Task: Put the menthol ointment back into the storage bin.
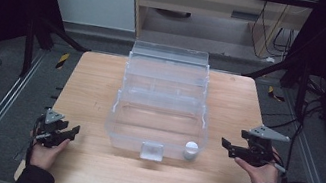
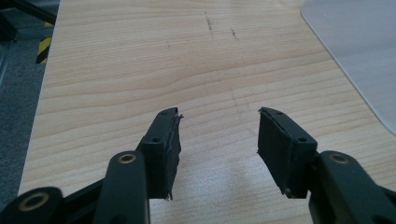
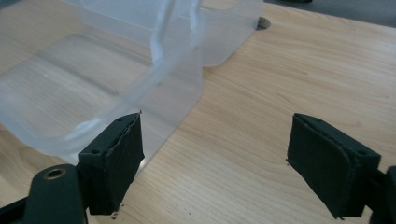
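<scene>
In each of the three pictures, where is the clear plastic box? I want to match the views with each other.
High view: the clear plastic box stands open at the middle of the wooden table.
Left gripper view: one rounded corner of it at the upper right.
Right gripper view: it takes the upper left, its near corner beside the gripper's left jaw.
Shared landmark: the light wood grain of the table.

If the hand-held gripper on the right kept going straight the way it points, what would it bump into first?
Probably the clear plastic box: the right hand-held gripper points toward its near corner, jaws open and empty over the wooden table. Depth is hard to judge; it might slip just past.
</scene>
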A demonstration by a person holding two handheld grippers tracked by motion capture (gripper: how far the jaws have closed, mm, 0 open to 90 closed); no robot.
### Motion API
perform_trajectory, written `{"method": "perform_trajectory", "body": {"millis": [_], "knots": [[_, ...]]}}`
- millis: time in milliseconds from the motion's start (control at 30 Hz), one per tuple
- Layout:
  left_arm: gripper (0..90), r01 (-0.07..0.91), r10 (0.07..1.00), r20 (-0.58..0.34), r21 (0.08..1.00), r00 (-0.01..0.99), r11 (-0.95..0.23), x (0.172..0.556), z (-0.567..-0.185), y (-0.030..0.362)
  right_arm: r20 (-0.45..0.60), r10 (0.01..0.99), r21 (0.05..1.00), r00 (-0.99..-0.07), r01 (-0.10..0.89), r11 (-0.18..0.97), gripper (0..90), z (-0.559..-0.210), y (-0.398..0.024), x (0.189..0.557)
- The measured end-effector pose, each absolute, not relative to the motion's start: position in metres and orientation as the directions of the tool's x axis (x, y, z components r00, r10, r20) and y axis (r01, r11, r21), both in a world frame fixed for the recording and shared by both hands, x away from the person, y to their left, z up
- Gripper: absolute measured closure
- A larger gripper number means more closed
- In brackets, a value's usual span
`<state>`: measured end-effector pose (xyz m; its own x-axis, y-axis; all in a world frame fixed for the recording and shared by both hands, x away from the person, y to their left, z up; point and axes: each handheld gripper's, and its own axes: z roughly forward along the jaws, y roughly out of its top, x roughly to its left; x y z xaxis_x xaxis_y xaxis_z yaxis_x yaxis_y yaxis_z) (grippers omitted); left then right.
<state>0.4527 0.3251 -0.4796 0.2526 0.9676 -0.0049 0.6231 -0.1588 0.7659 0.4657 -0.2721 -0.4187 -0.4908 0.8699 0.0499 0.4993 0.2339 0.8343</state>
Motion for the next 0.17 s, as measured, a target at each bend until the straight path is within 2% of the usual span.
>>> {"method": "perform_trajectory", "body": {"millis": [167], "knots": [[42.0,0.617,0.97,-0.002,0.771,0.245,-0.154,0.453,-0.48,0.326,0.044,0.885,0.821,-0.464,0.522,0.233,16.7,-0.433,-0.282,0.466]]}}
